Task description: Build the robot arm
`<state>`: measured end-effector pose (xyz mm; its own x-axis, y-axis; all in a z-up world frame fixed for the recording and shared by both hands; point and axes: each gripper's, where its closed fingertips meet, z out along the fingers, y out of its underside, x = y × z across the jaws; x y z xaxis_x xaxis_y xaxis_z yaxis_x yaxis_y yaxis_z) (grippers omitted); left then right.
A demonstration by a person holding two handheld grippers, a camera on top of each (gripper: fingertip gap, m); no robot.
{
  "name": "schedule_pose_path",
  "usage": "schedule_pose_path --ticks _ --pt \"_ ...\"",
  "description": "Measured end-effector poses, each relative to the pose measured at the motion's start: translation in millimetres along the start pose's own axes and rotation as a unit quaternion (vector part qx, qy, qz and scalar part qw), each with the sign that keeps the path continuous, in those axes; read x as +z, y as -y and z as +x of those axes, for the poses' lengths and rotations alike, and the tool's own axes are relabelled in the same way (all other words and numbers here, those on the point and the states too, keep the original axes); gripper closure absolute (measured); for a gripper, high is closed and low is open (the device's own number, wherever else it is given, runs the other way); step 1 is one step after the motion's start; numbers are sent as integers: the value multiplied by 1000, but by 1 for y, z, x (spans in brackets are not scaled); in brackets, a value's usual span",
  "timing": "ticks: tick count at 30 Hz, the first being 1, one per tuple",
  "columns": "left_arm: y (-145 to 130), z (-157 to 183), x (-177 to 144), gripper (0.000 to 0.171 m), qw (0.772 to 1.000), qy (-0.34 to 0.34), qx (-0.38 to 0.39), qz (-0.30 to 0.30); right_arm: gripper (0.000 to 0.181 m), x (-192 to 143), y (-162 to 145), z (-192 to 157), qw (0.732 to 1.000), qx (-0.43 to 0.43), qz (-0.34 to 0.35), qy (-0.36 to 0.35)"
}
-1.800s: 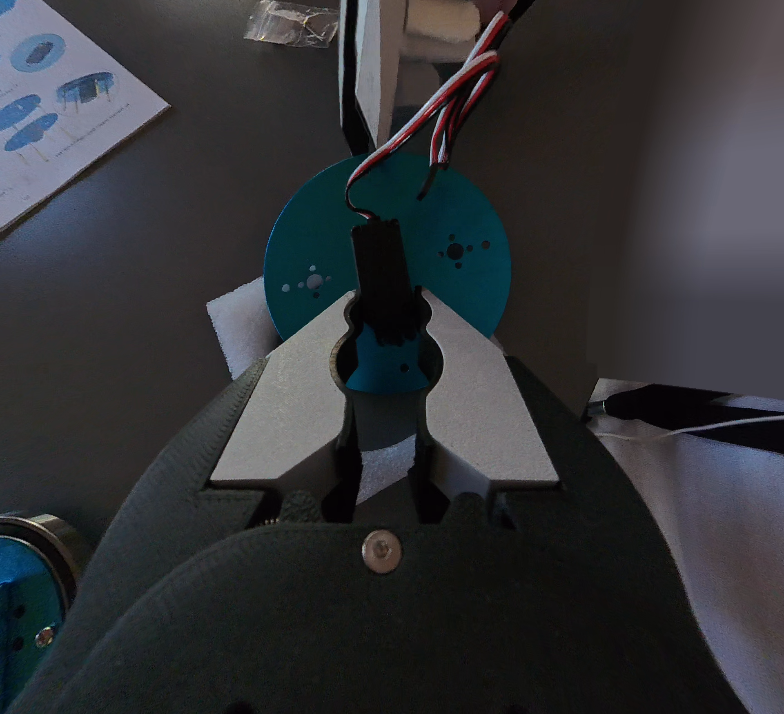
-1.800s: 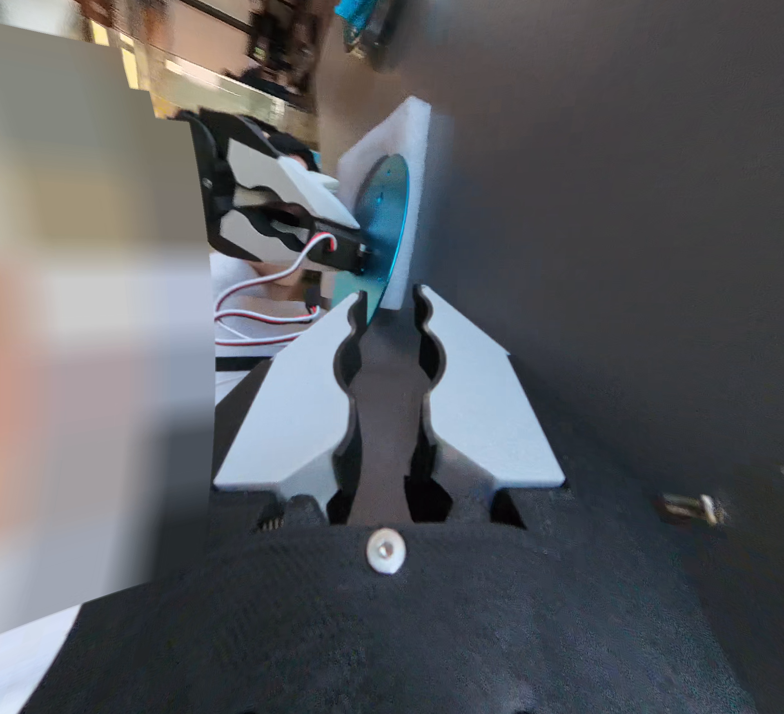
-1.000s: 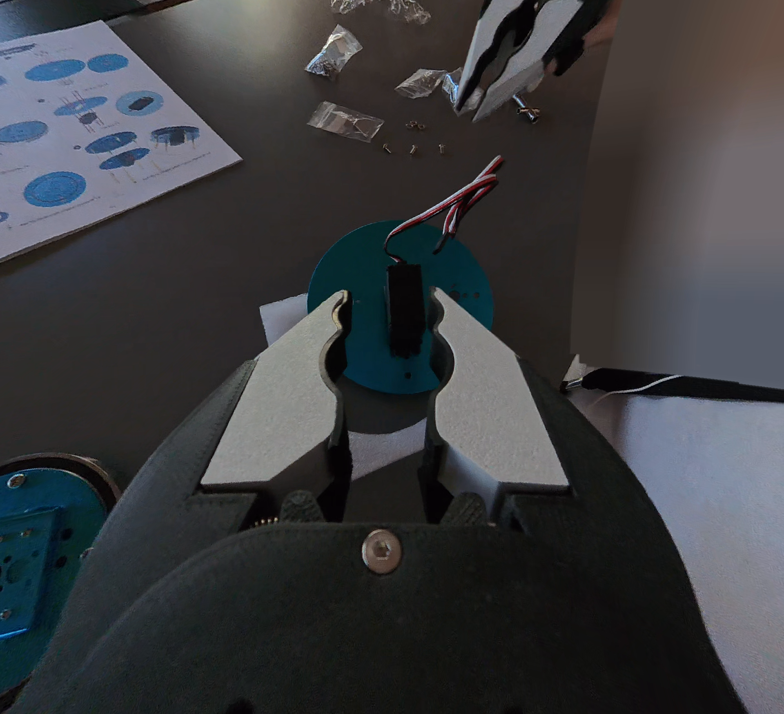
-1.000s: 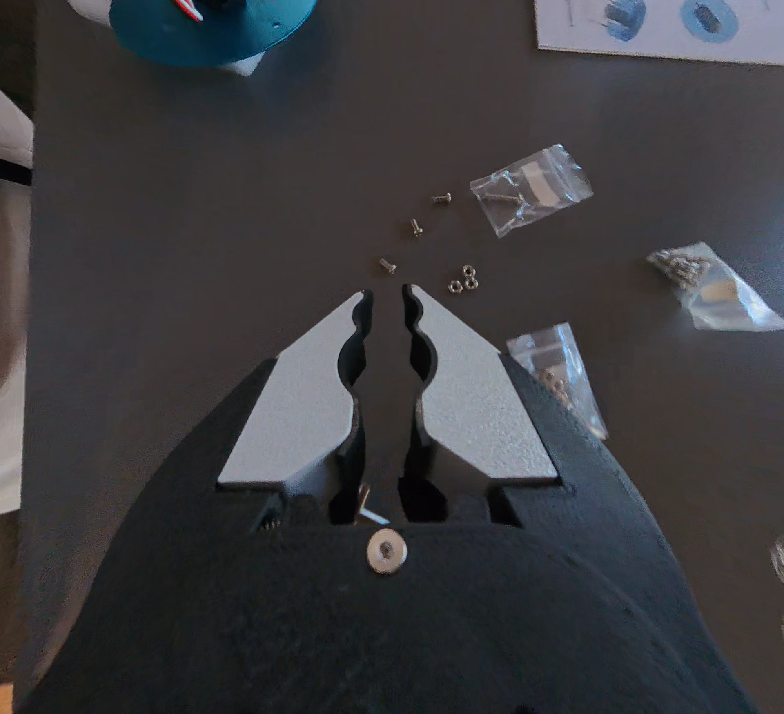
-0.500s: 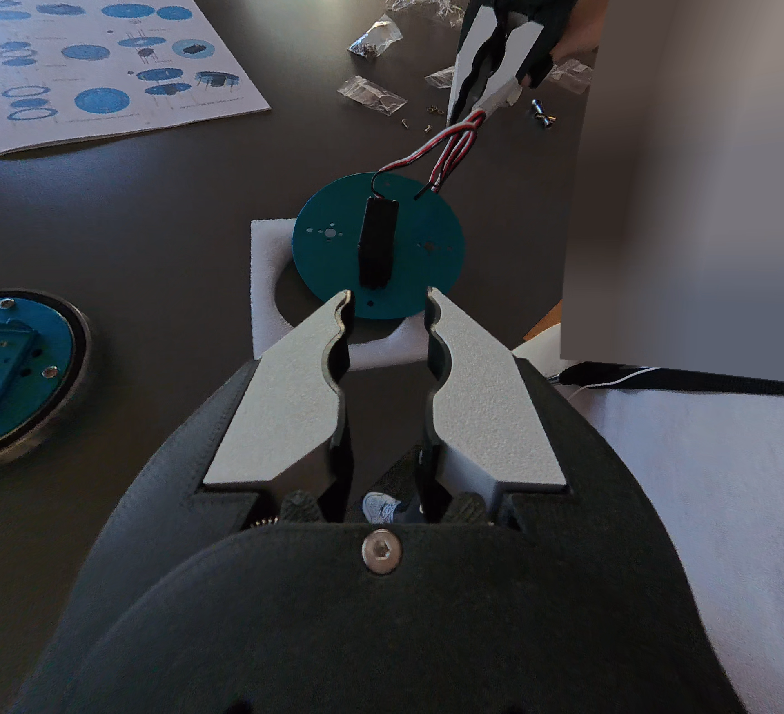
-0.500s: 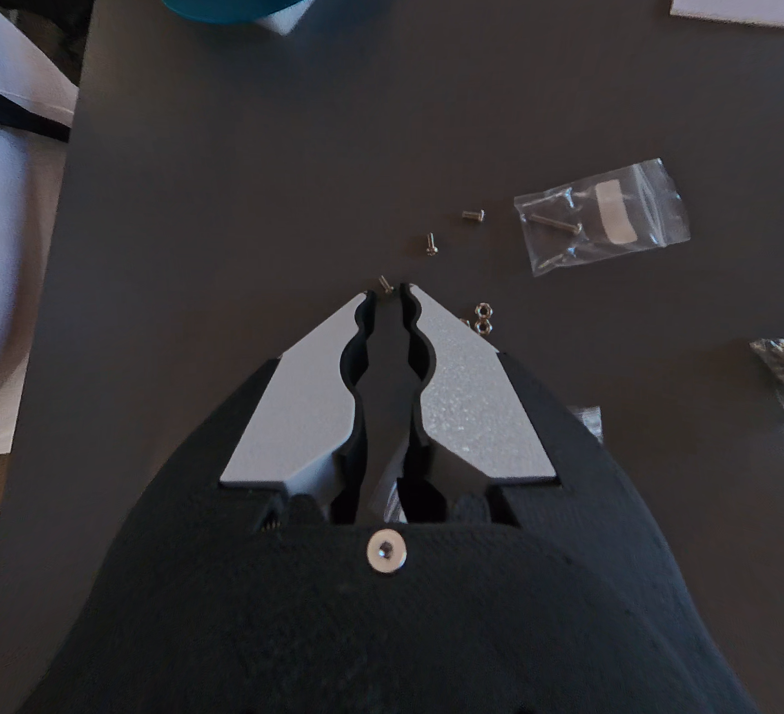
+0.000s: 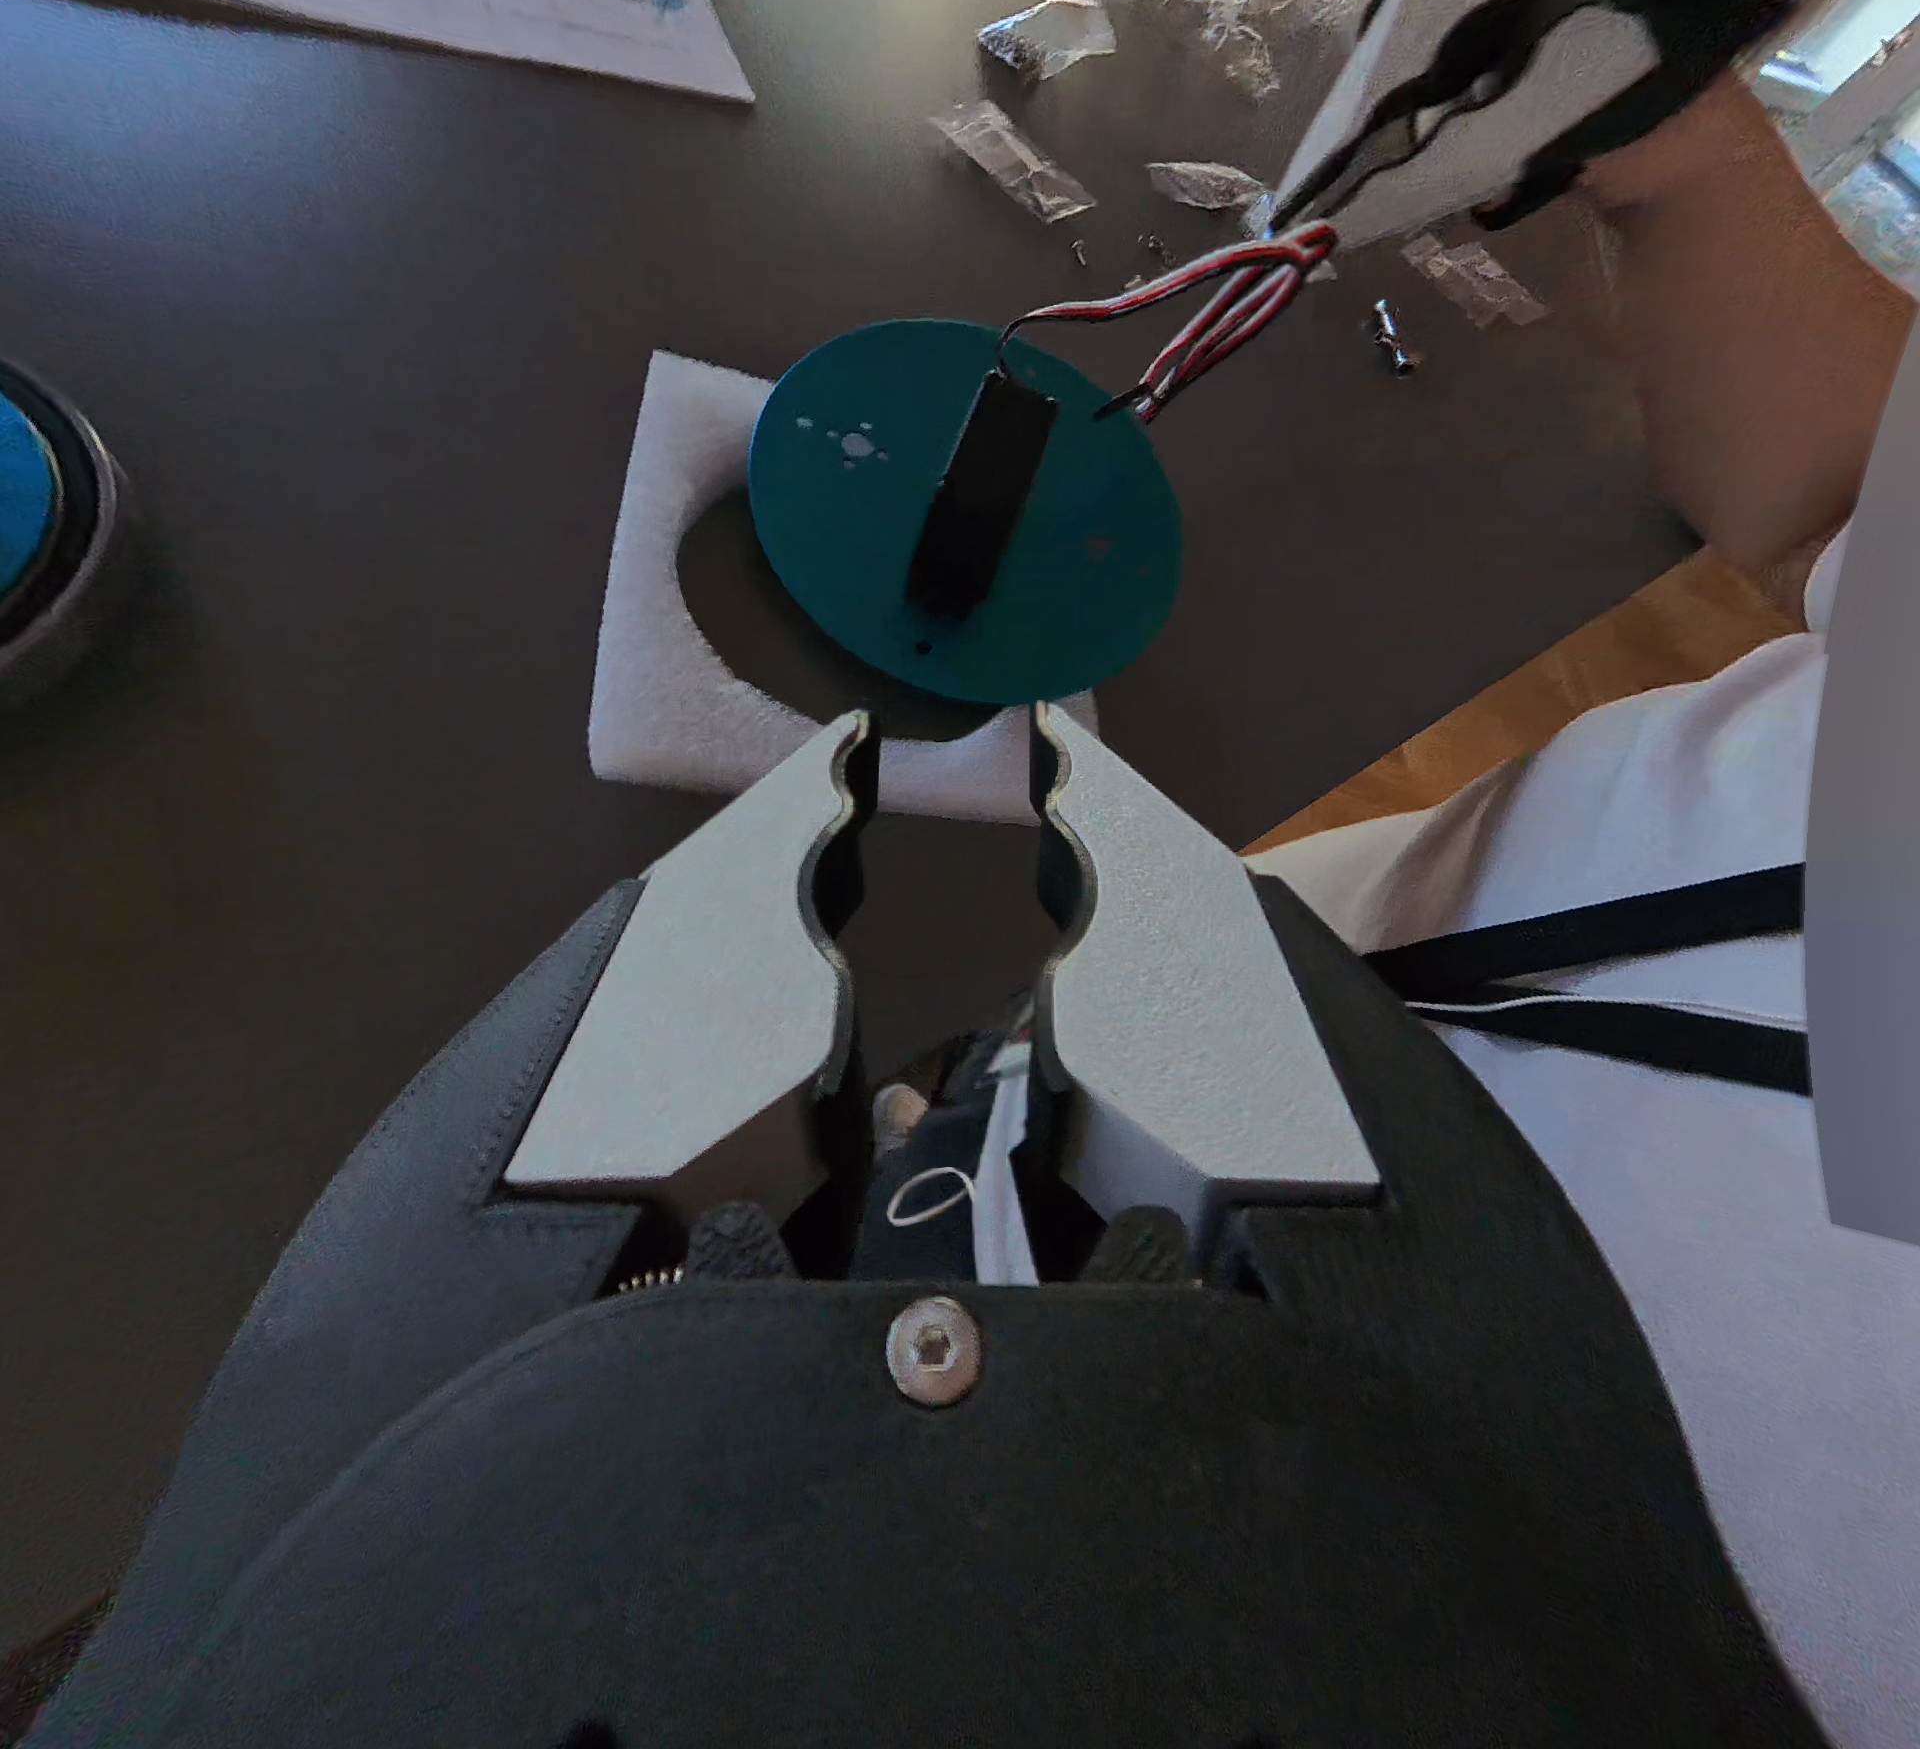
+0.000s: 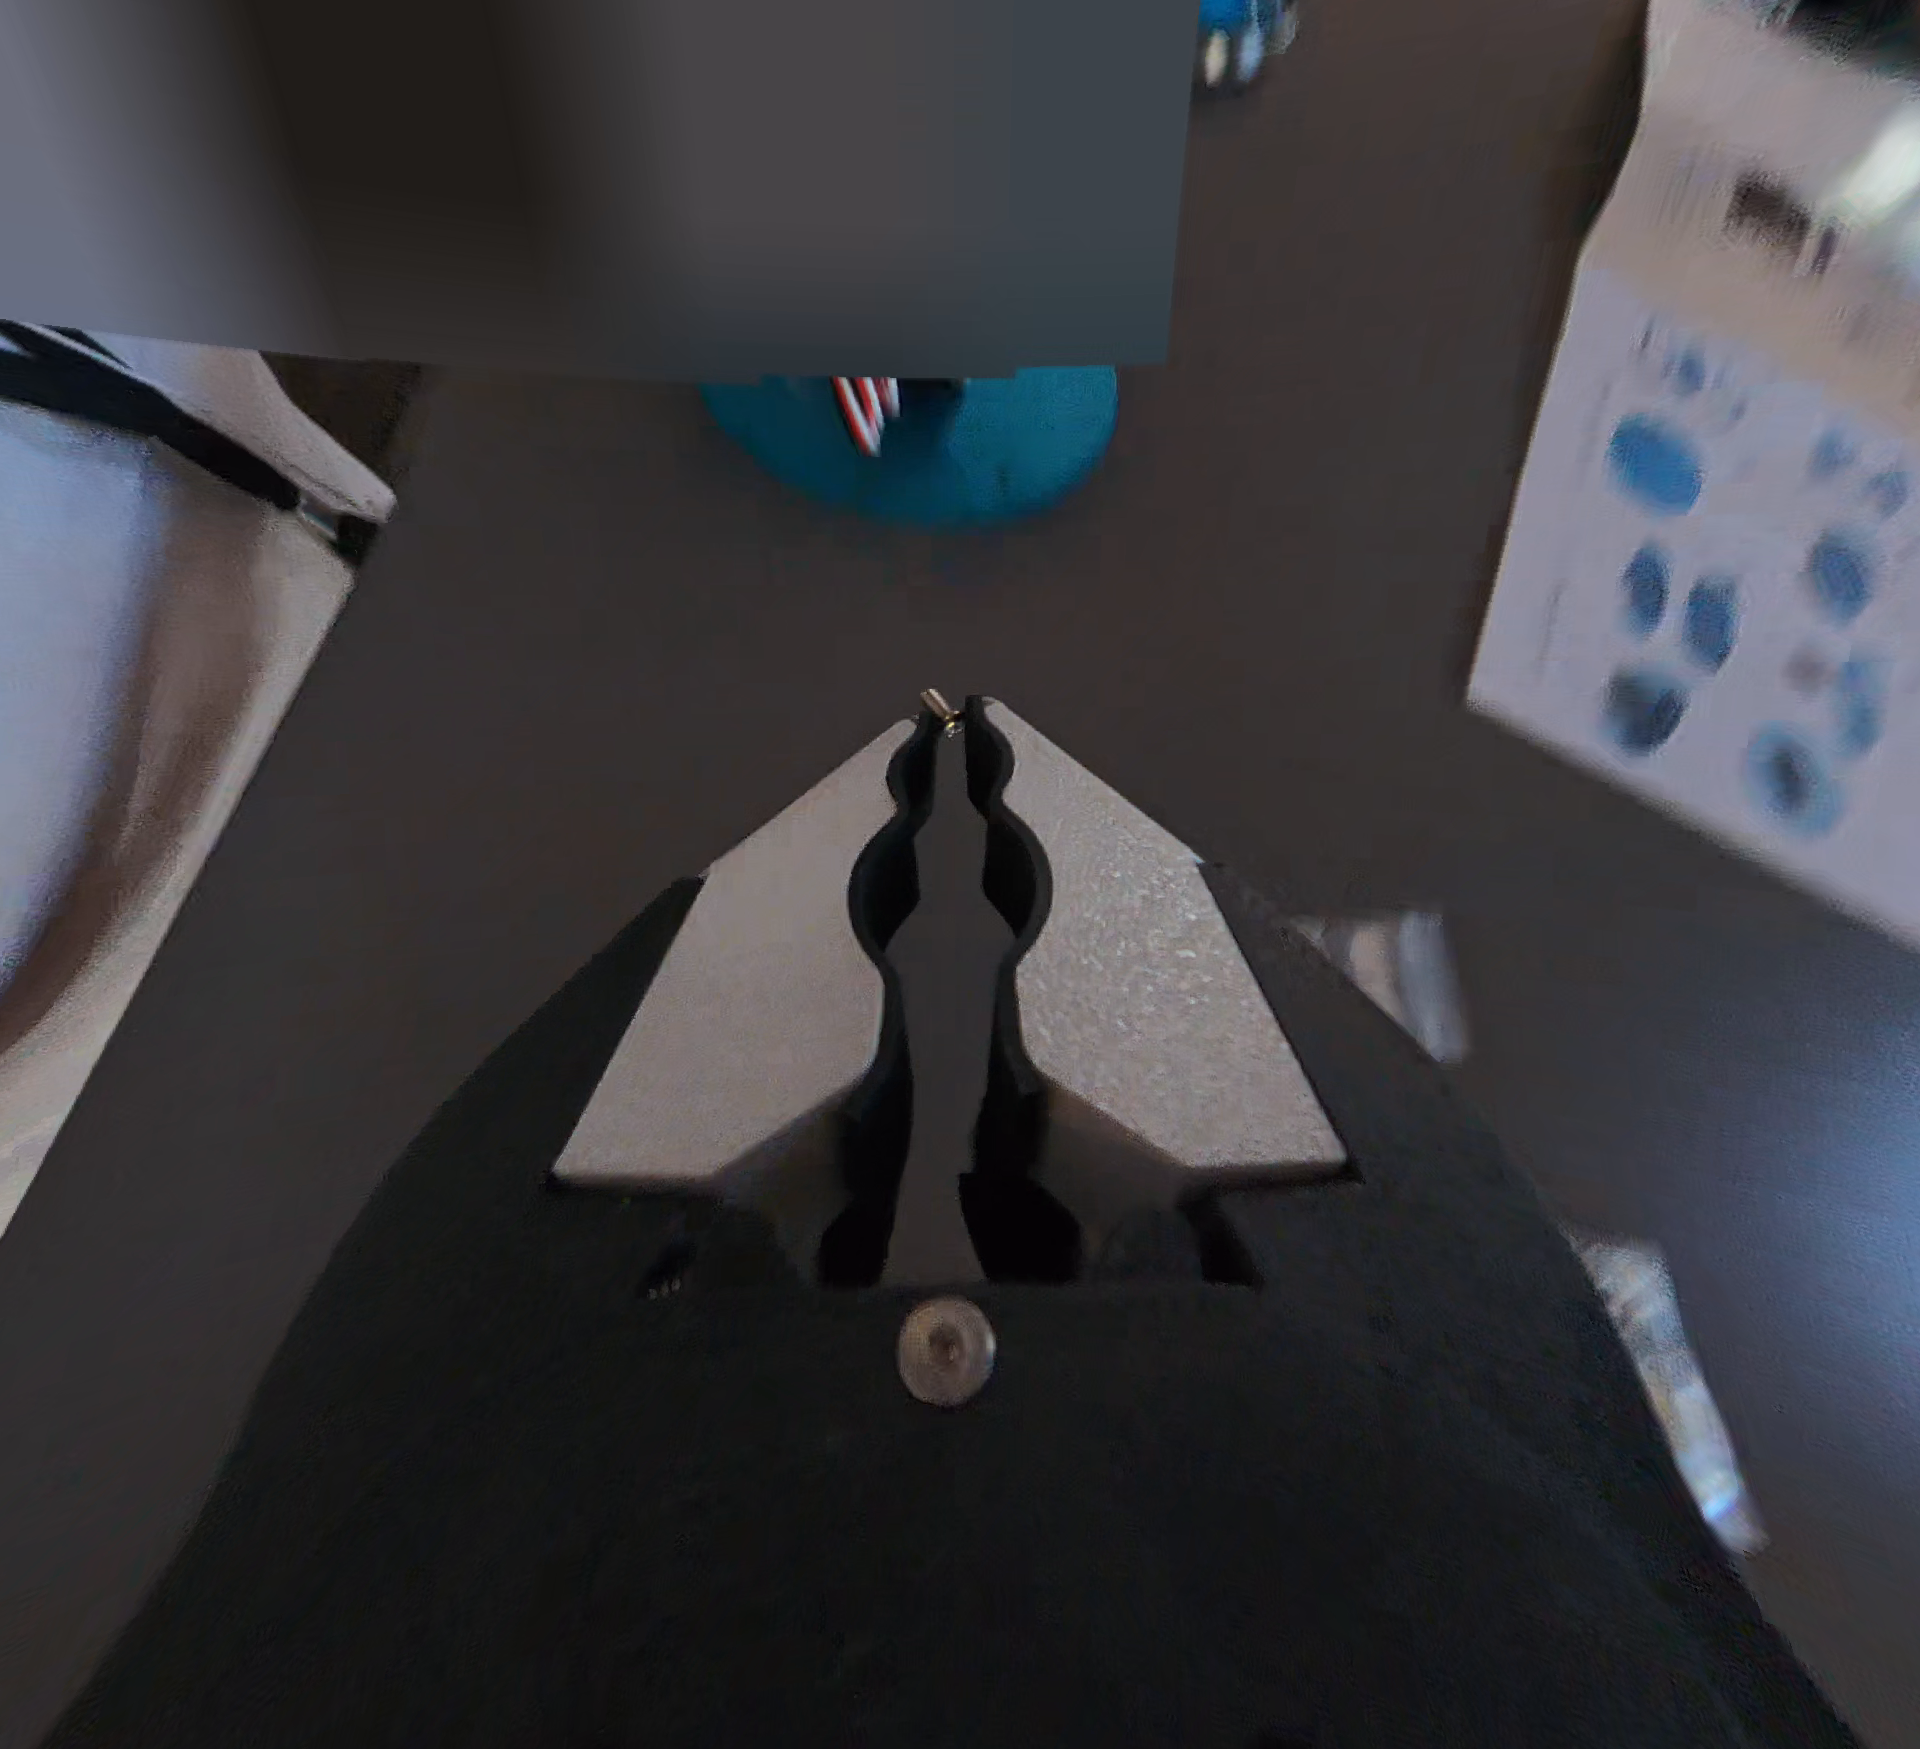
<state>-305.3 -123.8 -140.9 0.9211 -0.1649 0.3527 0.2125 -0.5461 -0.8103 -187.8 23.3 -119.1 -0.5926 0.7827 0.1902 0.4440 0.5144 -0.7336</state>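
Small screw point(image 8: 940, 712) now off the table, pinched in right tongs point(image 8: 945, 720); left tongs point(image 7: 951, 731) apart, empty.

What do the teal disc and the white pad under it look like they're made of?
Teal disc: likely anodised metal, with an even matte colour, a thin rigid edge and clean drilled holes. White pad: foam, by its soft grainy surface and cut-out hollow.

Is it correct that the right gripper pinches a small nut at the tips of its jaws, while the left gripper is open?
Not quite. The right wrist view shows the right gripper pinching a small screw, not a nut. The left gripper is open, as you say.
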Motion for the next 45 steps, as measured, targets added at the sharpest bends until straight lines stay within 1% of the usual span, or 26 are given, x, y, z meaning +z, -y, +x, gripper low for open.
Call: schedule_pose_path --ticks 3,5,7,9,10,12,14,18,21,24,26,27,30,33,36,37,39,41,42,43,45 --pt "3 0 5 146 998 -42 -42 -14 177 12 57 -11 996 -91 5 -11" --pt "0 -3 13 148 996 -56 -58 -47 177 25 84 -16 991 -134 0 -10" --pt "-2 -10 20 148 992 -62 -82 -74 177 39 103 -16 988 -153 -2 -9" --pt "-5 -13 23 152 984 -87 -119 -104 177 51 117 -18 988 -151 2 5" --pt "-3 -12 24 156 978 -106 -141 -107 178 57 122 -19 988 -152 4 13" --pt "3 -8 23 163 966 -155 -180 -106 177 70 125 -20 984 -177 -6 23" --pt "6 -9 20 164 961 -170 -192 -107 177 83 122 -26 971 -232 -24 50" --pt "8 -14 18 161 965 -168 -172 -104 177 107 110 -27 940 -320 -79 88" --pt "7 -25 20 155 975 -133 -151 -96 177 116 105 -28 917 -365 -122 106" --pt "10 -22 22 154 974 -146 -153 -80 177 121 102 -30 883 -430 -165 88" --pt "12 -18 24 153 974 -156 -152 -69 177 121 102 -25 873 -447 -186 62" --pt "12 -17 24 154 974 -158 -148 -63 177 119 103 -24 878 -439 -182 54" --pt "8 -21 21 154 981 -135 -130 -46 177 107 113 -19 923 -359 -135 38" --pt "3 -22 16 152 985 -128 -116 -25 177 80 126 -3 967 -251 -53 2" --pt "5 -15 10 152 987 -139 -82 12 177 45 122 12 991 -122 36 -34" --pt "7 -13 7 152 989 -136 -59 29 177 35 115 15 994 -78 61 -43" --pt "14 -10 -1 152 991 -109 4 70 177 20 93 18 994 16 93 -48" --pt "24 -5 -11 150 986 -75 79 124 177 13 69 8 986 111 120 -13" --pt "27 -2 -14 146 982 -59 111 141 177 12 60 3 979 154 133 6" --pt "29 -2 -15 143 978 -38 138 152 177 12 50 -2 971 191 143 20" --pt "31 -6 -9 133 971 4 175 160 177 16 32 -9 963 228 142 34"
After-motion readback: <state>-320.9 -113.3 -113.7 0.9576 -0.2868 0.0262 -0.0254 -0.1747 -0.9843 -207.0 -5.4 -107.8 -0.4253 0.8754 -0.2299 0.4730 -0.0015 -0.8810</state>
